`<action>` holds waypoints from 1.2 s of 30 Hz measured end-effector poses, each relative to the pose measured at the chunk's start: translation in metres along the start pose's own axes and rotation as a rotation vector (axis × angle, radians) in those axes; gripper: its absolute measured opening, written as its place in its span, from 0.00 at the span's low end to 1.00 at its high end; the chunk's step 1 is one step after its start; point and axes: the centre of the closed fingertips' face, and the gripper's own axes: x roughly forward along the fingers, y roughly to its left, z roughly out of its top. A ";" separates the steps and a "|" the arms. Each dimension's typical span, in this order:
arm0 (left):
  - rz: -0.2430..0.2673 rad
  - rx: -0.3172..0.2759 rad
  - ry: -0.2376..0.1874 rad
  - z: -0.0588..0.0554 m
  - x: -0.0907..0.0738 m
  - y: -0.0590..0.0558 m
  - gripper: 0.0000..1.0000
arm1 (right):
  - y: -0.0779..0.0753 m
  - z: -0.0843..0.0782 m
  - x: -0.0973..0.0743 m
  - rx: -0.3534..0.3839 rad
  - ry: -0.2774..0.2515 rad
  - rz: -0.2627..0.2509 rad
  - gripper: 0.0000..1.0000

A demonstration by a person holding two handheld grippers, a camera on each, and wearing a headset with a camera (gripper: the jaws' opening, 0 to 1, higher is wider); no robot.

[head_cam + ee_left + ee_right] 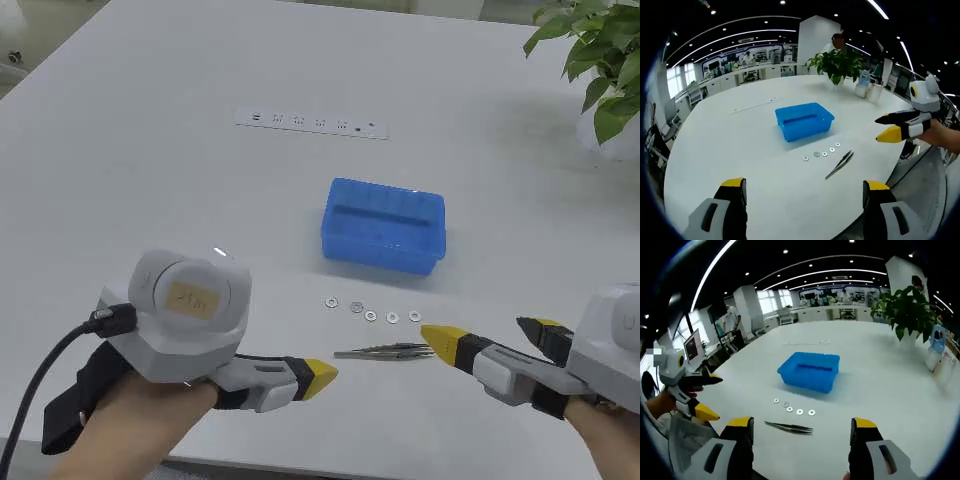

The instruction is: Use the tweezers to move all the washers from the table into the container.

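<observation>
Five washers (371, 316): row, 12 o'clock of tweezers (385, 351)
tweezers: slim metal, axis 9-to-3 o'clock, tip end unclear
left gripper (802, 187): open, empty
right gripper (802, 426): open, empty

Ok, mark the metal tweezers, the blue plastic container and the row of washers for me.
thin metal tweezers (385, 351), head view, middle of the shaft.
blue rectangular plastic container (378, 250), head view, near outer wall.
row of small metal washers (371, 316), head view, the middle washer.

Open tabletop (150, 180) around tweezers (385, 351), blue container (383, 225) beyond washers (371, 315), plant (600, 60) far right
</observation>
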 end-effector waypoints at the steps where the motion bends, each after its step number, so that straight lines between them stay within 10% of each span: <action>1: -0.002 0.000 0.002 0.000 0.001 0.000 0.99 | 0.000 -0.001 0.001 0.001 0.004 0.001 0.75; 36: -0.025 0.007 0.021 -0.004 0.009 0.002 0.99 | 0.001 -0.008 0.013 -0.080 0.057 -0.015 0.74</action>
